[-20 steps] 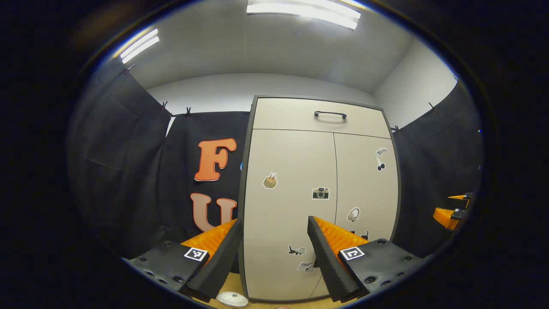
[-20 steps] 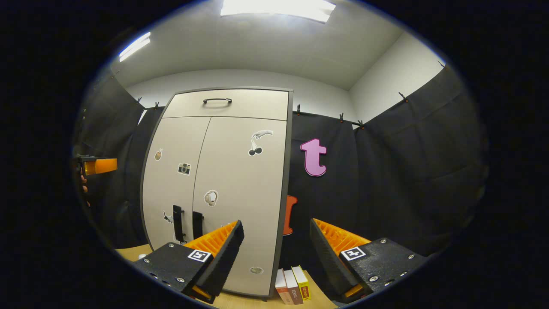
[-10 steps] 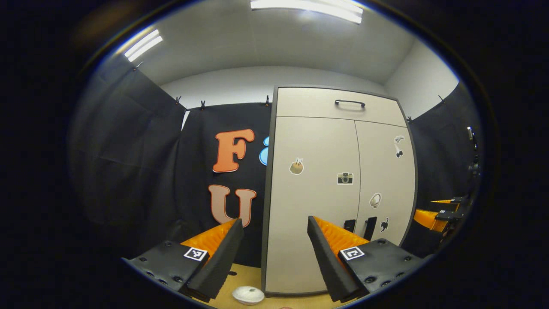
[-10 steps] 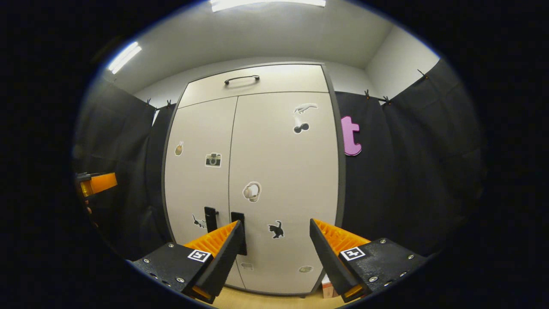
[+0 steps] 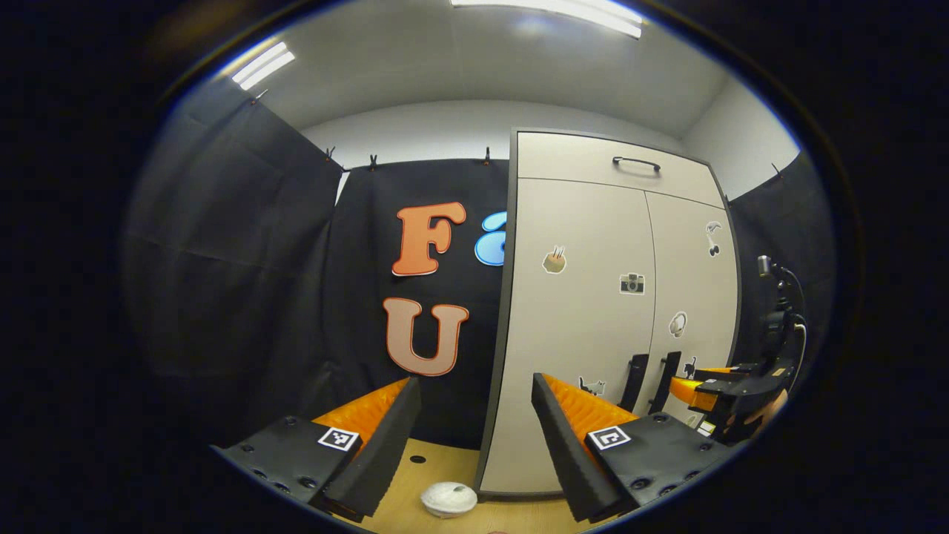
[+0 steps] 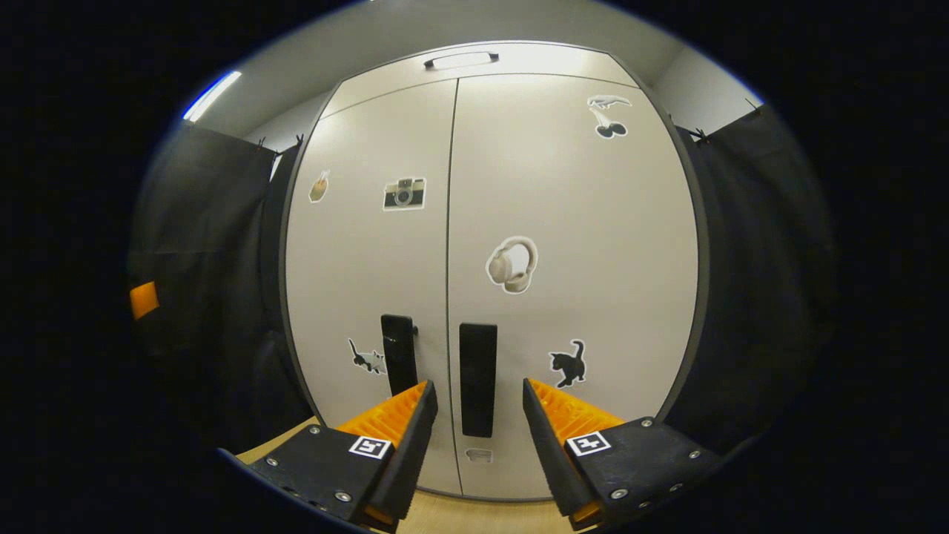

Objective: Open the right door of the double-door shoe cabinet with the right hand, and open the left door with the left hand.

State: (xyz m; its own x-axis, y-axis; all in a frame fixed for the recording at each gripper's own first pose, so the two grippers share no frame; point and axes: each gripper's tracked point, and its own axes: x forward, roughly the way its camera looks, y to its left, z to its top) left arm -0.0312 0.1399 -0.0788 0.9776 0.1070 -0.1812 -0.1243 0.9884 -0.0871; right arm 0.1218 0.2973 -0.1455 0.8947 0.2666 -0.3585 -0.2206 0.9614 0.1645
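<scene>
The beige shoe cabinet [image 6: 630, 311] has both doors shut. In the right gripper view, the left door [image 6: 356, 282] and right door [image 6: 586, 222] each carry a black vertical handle near the middle seam. My right gripper [image 6: 478, 387] is open and close to the right door, whose handle [image 6: 477, 378] stands just ahead in the gap between the fingers, apart from them. The left door handle [image 6: 399, 356] is beside it. My left gripper [image 5: 474, 386] is open and empty, well back from the cabinet [image 5: 578, 311], level with its left edge. The right gripper [image 5: 697, 387] shows by the handles [image 5: 651, 382].
A drawer front with a black handle [image 6: 460, 59] tops the cabinet. A white round object [image 5: 448, 498] lies on the wooden floor [image 5: 415, 475] by the cabinet's left corner. Black cloth walls stand on both sides. A person's hand [image 5: 764, 415] holds the right gripper.
My right gripper has moved in toward the cabinet and lined up on the right door handle. The left gripper's view has swung left, so the cabinet sits further right. Both doors stay shut.
</scene>
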